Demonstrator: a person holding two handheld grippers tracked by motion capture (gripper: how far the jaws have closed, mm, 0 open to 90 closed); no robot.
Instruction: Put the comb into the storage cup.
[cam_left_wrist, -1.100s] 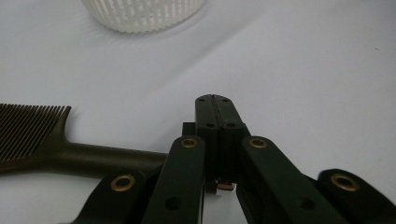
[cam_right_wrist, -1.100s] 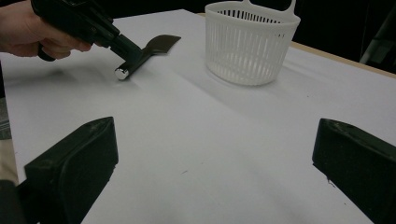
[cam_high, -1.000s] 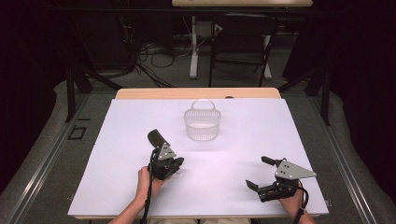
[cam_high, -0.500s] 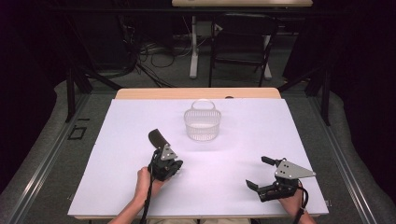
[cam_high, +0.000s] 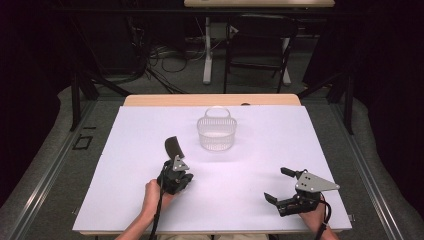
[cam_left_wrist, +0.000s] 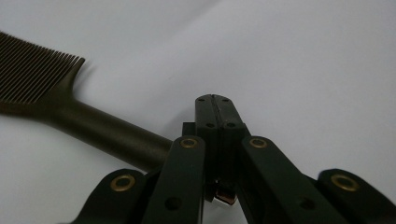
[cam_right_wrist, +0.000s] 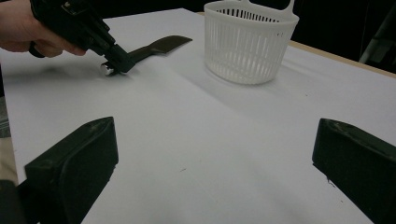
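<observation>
A dark comb (cam_high: 173, 146) with fine teeth sticks out from my left gripper (cam_high: 173, 160) toward the far side of the table. In the left gripper view the jaws are pressed together at their tips (cam_left_wrist: 215, 99), and the comb's handle (cam_left_wrist: 93, 128) runs in from the left to their base. The right gripper view shows the comb (cam_right_wrist: 159, 45) held just above the sheet by the left gripper (cam_right_wrist: 112, 64). My right gripper (cam_high: 276, 185) rests near the front right, open, with nothing between its jaws (cam_right_wrist: 212, 154). A white slotted basket (cam_high: 216, 131) stands upright beyond the comb.
A white sheet (cam_high: 260, 150) covers the table, with a strip of wood (cam_high: 165, 100) at its far edge. The basket (cam_right_wrist: 250, 42) has a handle loop at its back. Dark stands, cables and a chair lie beyond the table.
The comb's far end has swung slightly to the right with the left gripper. The right gripper has stayed where it was.
</observation>
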